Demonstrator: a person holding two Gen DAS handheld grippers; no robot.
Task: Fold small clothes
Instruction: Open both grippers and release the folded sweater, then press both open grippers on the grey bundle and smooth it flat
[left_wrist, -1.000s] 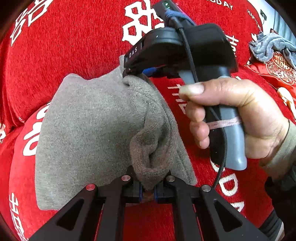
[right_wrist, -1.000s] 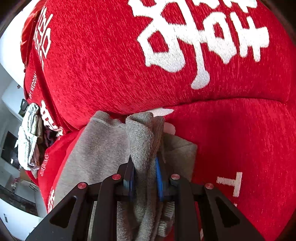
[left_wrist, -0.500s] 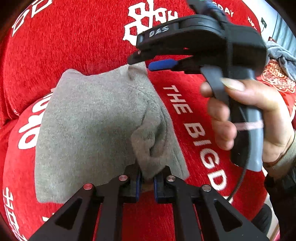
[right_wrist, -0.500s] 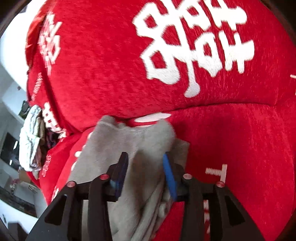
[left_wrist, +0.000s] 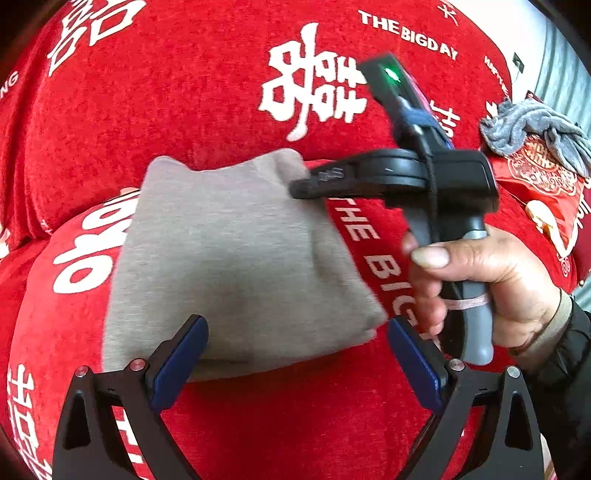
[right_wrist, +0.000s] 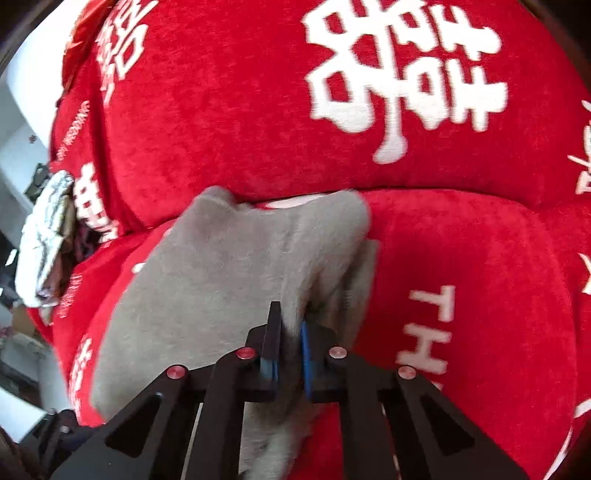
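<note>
Grey knit garment (left_wrist: 236, 266) lies folded on the red sofa seat cushion (left_wrist: 314, 417), its far edge against the base of the red backrest (left_wrist: 177, 96).

Nearest in the left wrist view, the left gripper (left_wrist: 295, 354) has jaws that have just been opening and now stand spread wide. The garment's near edge lies between the blue pads, which do not press on it, so it is released on this side.

In the right wrist view, the right gripper (right_wrist: 290, 347) has jaws that have just been closing. They are nearly together, with a ridge of grey fabric pinched between them. The left wrist view shows that gripper's tip at the garment's far right corner, with the person's hand (left_wrist: 491, 288) on its handle.

The garment's long axis runs from the jaws toward the backrest. The right gripper looks best placed to carry the right edge across to the left.

Farther off, a grey-blue cloth (left_wrist: 535, 129) lies bunched on a red packet, well apart.
</note>
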